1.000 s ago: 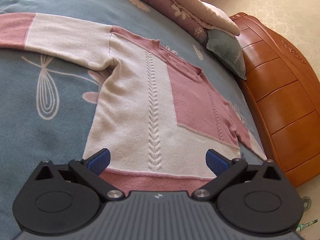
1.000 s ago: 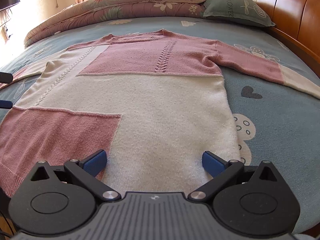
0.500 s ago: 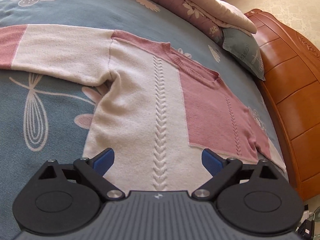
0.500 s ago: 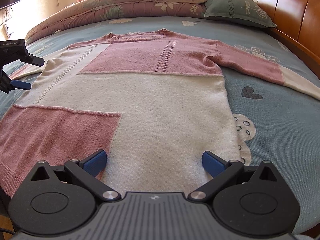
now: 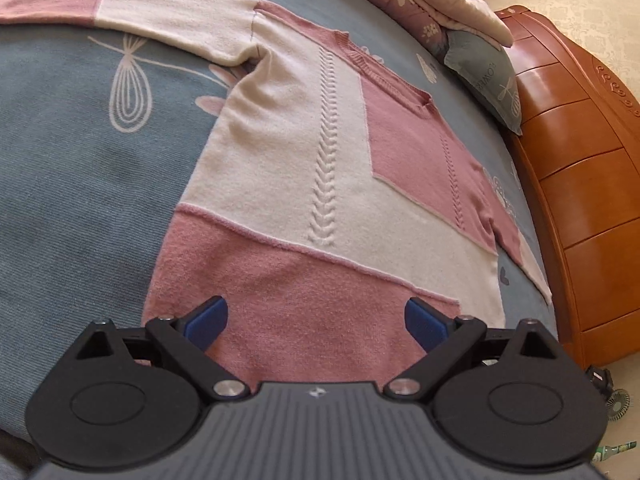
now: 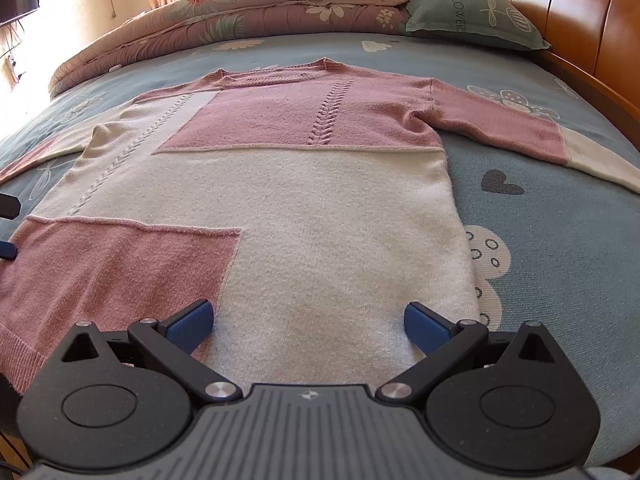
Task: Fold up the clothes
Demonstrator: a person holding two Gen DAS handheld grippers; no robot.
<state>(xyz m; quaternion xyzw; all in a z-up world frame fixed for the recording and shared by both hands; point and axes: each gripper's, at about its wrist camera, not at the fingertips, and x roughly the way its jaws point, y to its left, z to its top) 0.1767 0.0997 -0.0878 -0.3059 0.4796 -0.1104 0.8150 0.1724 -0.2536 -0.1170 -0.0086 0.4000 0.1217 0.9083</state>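
Sweater [image 6: 312,200], pink and cream colour-blocked, lies flat and face up on the blue patterned bedsheet [image 6: 560,240], hem nearest both cameras, neckline toward the far end. Both sleeves extend outward: the left sleeve [image 5: 132,12] runs to the far left in the left wrist view, the right sleeve [image 6: 520,136] runs to the right in the right wrist view. A rolled floral quilt [image 6: 260,16] and a grey-green pillow [image 6: 472,16] lie at the far end, beside the wooden headboard [image 6: 568,12].

Left gripper [image 5: 316,318]: jaws spread wide, having narrowed slightly within the last second; positioned over the pink hem panel at the near left corner of the sweater. No fabric is pinched between the blue pads [image 5: 208,320].

Right gripper [image 6: 308,322]: jaws spread wide over the cream panel at the near right of the hem. Nothing is pinched. Part of the left gripper shows at the left edge of the right wrist view.
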